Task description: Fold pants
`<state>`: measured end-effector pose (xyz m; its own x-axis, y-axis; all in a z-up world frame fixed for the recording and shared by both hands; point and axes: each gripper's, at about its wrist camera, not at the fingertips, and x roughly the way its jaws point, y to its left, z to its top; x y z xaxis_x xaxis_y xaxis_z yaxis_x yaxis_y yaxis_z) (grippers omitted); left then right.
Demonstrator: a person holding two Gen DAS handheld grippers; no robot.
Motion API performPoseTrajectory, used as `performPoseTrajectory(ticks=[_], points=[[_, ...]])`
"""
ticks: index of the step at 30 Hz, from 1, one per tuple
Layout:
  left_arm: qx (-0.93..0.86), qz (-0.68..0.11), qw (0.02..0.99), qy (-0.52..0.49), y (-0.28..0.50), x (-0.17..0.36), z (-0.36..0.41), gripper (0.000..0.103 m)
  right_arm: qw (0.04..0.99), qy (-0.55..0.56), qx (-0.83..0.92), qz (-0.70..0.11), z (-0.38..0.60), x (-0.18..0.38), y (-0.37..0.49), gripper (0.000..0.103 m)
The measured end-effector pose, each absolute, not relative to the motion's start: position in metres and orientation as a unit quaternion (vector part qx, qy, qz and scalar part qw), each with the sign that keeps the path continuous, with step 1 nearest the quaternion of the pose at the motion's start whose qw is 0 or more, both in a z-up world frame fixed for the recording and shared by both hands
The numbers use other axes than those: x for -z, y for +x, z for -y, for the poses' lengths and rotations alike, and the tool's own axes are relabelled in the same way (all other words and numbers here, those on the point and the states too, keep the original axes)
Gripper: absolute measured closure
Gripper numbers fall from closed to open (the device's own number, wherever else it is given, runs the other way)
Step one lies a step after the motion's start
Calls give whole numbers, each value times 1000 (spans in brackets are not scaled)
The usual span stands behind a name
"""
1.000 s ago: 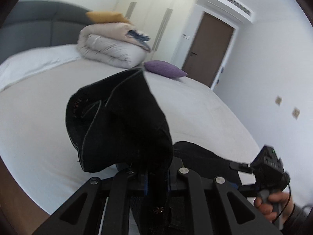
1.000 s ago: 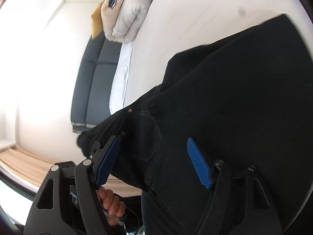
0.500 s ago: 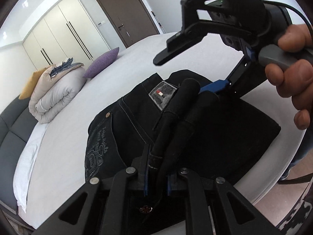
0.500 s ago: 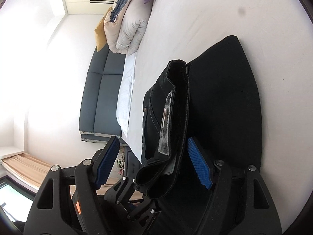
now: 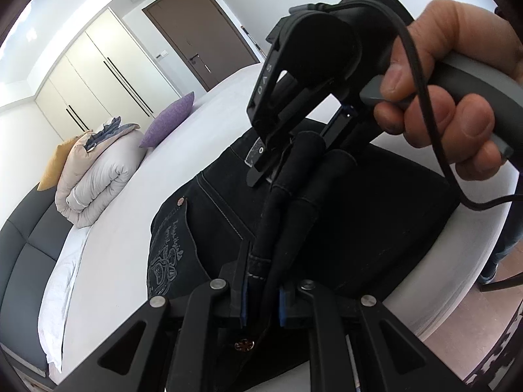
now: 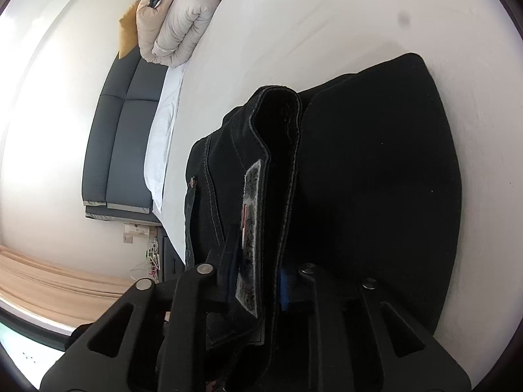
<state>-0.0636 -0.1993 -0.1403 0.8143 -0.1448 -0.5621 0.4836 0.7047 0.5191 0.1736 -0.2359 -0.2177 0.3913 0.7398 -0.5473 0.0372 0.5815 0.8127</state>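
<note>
Black pants (image 5: 376,222) lie folded on the white bed (image 5: 124,248) near its edge, with the waistband end raised. My left gripper (image 5: 261,303) is shut on the waistband edge of the pants. My right gripper (image 6: 251,281) is shut on the same waistband, at the grey label patch (image 6: 250,215). In the left wrist view the right gripper (image 5: 281,143) shows from above, held by a hand (image 5: 457,98), clamped on the waistband just beyond my left fingers. The rest of the pants (image 6: 385,176) lies flat on the bed.
A rolled beige duvet (image 5: 98,176) with an orange pillow and a purple pillow (image 5: 170,121) lie at the head of the bed, by a dark grey headboard (image 5: 23,248). White wardrobes and a brown door (image 5: 199,32) stand beyond. Wooden floor shows past the bed edge.
The right gripper, open a moment ago, has shut on the waistband. The left gripper swung the held waistband down over the folded pants and both grippers now hold it close together.
</note>
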Motion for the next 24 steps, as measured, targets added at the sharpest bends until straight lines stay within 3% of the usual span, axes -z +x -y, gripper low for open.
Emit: performPoseTrajectory(ticks=[12, 24], points=[[224, -236, 882, 340, -83, 132, 223, 90, 778, 384, -219, -447, 273, 202, 128, 88], [242, -256, 877, 328, -71, 141, 218, 89, 770, 405, -206, -448, 280, 226, 118, 88]])
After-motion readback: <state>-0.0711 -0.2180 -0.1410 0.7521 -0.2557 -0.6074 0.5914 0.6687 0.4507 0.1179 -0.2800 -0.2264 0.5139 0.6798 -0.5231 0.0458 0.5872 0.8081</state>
